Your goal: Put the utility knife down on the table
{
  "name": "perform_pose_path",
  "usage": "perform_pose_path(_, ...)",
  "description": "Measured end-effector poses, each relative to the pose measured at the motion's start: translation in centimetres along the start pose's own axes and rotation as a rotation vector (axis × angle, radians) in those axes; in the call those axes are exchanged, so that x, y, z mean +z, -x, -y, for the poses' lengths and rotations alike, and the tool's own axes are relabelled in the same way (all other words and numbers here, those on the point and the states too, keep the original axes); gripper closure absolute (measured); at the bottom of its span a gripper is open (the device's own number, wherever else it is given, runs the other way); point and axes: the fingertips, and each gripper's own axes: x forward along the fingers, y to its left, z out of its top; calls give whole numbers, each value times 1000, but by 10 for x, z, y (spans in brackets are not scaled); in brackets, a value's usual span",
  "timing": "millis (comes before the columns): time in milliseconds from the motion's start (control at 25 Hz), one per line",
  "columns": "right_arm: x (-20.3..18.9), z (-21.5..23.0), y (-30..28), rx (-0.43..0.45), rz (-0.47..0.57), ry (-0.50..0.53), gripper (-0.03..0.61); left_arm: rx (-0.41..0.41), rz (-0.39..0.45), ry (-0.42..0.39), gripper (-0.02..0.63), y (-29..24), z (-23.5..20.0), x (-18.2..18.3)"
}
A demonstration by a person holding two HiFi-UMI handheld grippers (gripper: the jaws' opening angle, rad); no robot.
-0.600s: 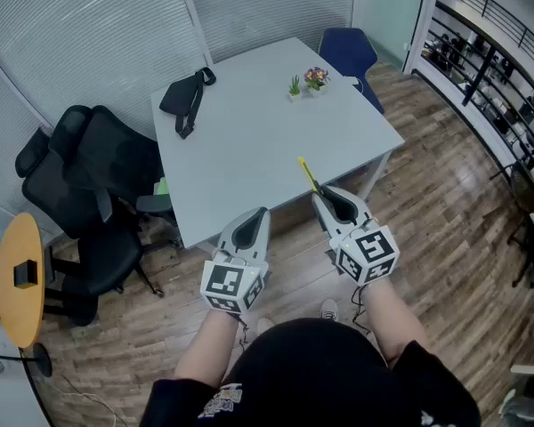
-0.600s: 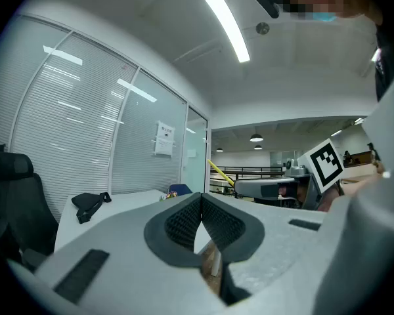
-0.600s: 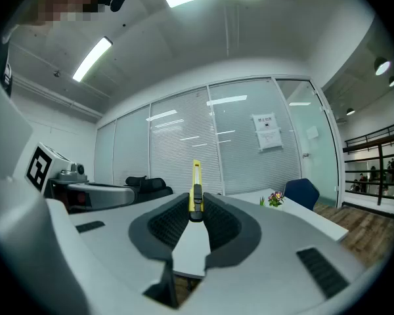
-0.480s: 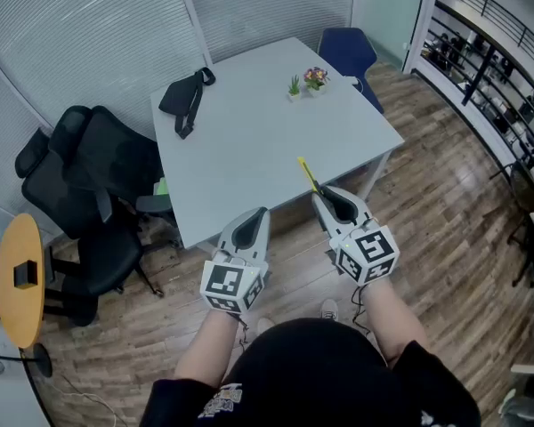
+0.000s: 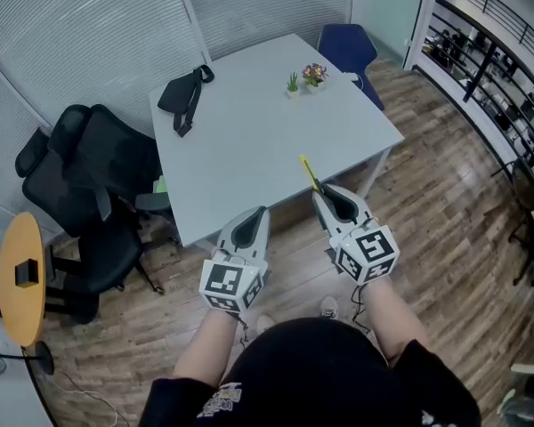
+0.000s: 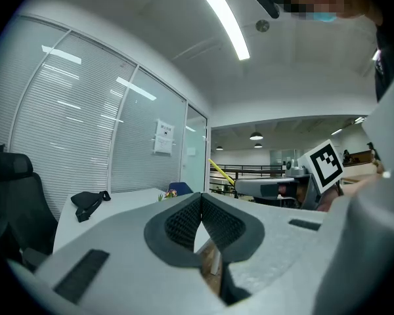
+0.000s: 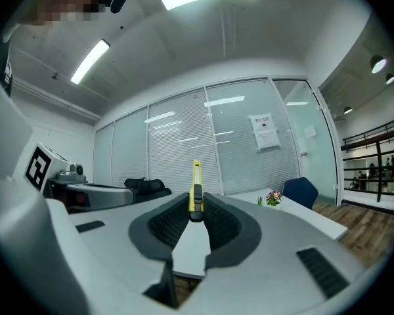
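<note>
R gripper (image 5: 327,199) clamps utility knife (image 5: 309,174), long axis pointing far, tip over table (image 5: 249,140) near edge. L gripper (image 5: 252,221) jaws together, empty.

Wide bare room across middle and near half of table (image 5: 249,149), open from near edge, overhung there only by tip of utility knife (image 5: 308,173) clamped in right gripper (image 5: 320,194). Blocked at far left corner by black bag (image 5: 185,96), at far edge by small plants (image 5: 304,80). Hemmed on left side by black office chairs (image 5: 89,176), past far right corner by blue chair (image 5: 347,50).
</note>
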Motion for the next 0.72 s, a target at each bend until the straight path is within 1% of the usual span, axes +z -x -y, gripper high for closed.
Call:
perform_pose_path(280, -1, 14, 6, 24, -8, 18, 508, 12, -12, 1, 609, -13, 16, -3)
perform_pose_path(720, -7, 66, 24, 84, -23, 4, 508, 72, -17, 24, 609, -52, 56, -12)
